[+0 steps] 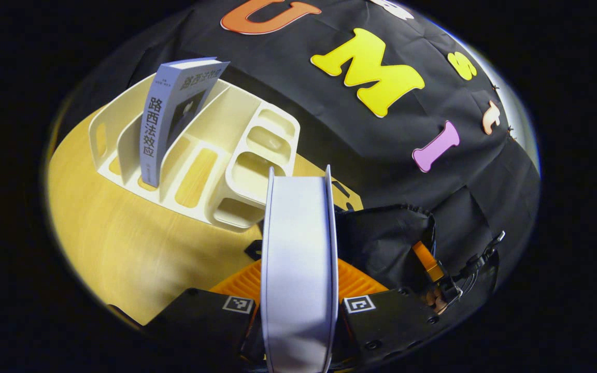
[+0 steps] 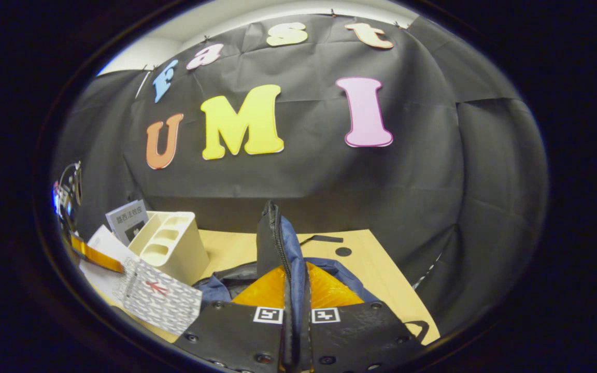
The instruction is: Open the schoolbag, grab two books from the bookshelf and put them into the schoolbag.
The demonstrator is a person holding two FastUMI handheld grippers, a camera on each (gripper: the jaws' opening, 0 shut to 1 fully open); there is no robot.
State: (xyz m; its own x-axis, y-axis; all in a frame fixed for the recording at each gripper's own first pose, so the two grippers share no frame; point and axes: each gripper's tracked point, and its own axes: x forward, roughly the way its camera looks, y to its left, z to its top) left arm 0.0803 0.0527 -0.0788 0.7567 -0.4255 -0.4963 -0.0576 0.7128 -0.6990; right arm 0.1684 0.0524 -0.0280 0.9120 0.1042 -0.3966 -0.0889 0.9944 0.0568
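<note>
Wooden table (image 1: pixel 122 248) against the black cloth wall (image 2: pixel 303 176). In the left gripper view the left gripper (image 1: pixel 298 290) is clamped on a white book (image 1: pixel 298 248), held edge-on and upright between both fingers; this book blocks the middle of the view and hides part of the schoolbag (image 1: pixel 386 243), which lies dark and crumpled just right of it. Behind and left stands the cream bookshelf (image 1: pixel 236 150), a divided rack with several slots; one grey-blue book (image 1: pixel 171 116) leans tilted in a left slot, spine outward, and the remaining slots visible hold nothing. The small end pockets of the rack face the camera. In the right gripper view the right gripper (image 2: pixel 296 311) is closed on the bag's flap (image 2: pixel 272 243), both fingers pressing a dark zippered edge lifted upright, with blue lining showing beside it. The bag spreads on the table around the fingers. At far left, the other gripper holds the white book, its patterned cover (image 2: pixel 161 295) facing up, just beside the rack (image 2: pixel 171 243). Bag contents cannot be seen.
</note>
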